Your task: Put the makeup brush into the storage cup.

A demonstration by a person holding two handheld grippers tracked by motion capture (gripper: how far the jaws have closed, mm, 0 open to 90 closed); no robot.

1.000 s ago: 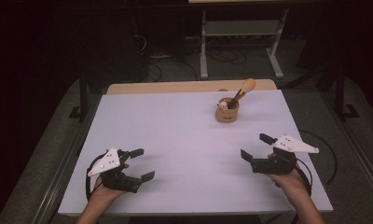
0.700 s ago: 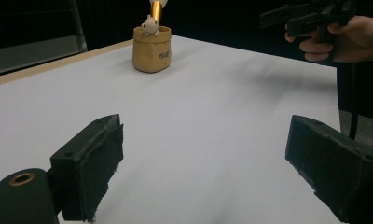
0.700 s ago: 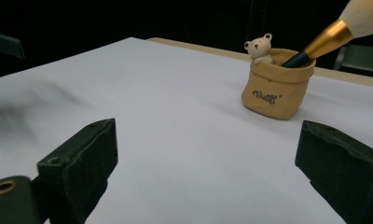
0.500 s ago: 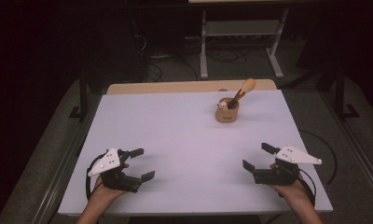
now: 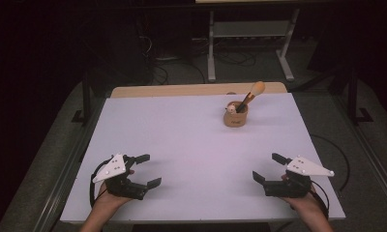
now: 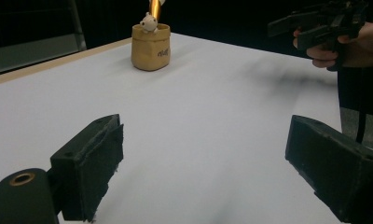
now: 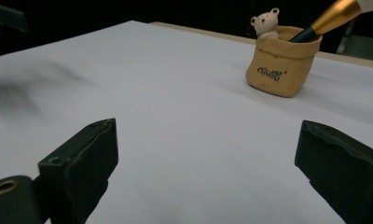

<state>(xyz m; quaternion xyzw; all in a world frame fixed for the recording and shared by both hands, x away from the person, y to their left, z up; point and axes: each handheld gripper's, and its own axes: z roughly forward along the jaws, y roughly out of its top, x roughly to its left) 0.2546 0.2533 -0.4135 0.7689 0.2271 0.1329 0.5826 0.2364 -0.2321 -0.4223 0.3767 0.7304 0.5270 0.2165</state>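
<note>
left gripper [image 5: 144,170], near-left part of the worktop [image 5: 191,145]: jaws spread wide, nothing between them, held just above the white surface; in the left gripper view both black jaws rise from the bottom edge with bare worktop showing in the gap. a grey three-cornered plate sits on top of this gripper, and the person's left hand [image 5: 107,200] grips it from the near edge.

right gripper [image 5: 270,168], near-right part of the worktop: jaws likewise spread wide and empty, pointing toward the left across the table; the right gripper view shows the two jaws well apart over bare white surface. it carries the same grey plate, and the right hand [image 5: 303,203] holds it from below. in the left gripper view this gripper [image 6: 310,25] appears at upper right, clear of the surface.

tan pouch-shaped holder [image 5: 235,115]: stands upright on the far part of the worktop, right of centre, well apart from both grippers; dark lettering on its front is visible in the right gripper view [image 7: 281,60]. a small bear figure [image 7: 265,22] sits at its rim. a brush [image 5: 249,95] with a gold ferrule and pale tip stands in the holder, leaning to the right.

beyond the far edge: a wooden strip [image 5: 196,90] of the table, then dark floor with cables and a metal stand [image 5: 249,36].
</note>
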